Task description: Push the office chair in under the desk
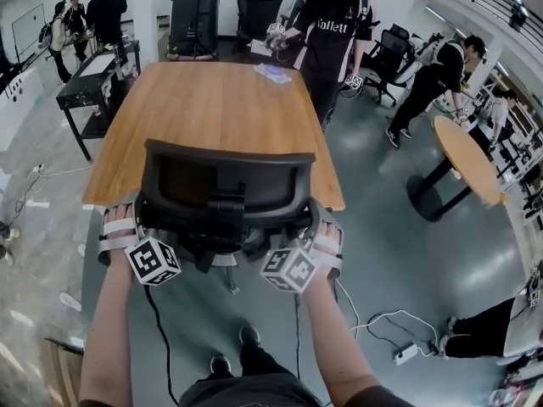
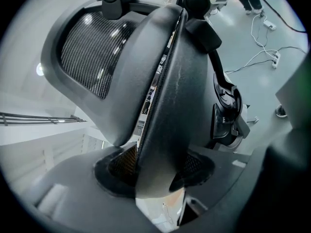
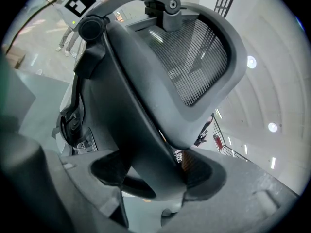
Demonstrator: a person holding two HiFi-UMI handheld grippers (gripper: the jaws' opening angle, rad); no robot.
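Item: office chair [image 1: 222, 227], lower centre, backrest [image 1: 225, 175] at near edge of desk [image 1: 212, 100] | Tongs: left gripper [image 1: 134, 219] and right gripper [image 1: 316, 227] each clenched on a backrest side edge | Progress: apparently mostly under; final push not yet done.

the office chair [image 1: 222, 227] stands right before me, its backrest [image 1: 225, 181] at the near edge of the desk [image 1: 212, 100]; the seat is probably under the top, though hidden. my left gripper [image 1: 134, 212] clamps the backrest's left rim, my right gripper [image 1: 316, 220] its right rim. a round table [image 1: 465, 155] stands right of the desk, well apart.
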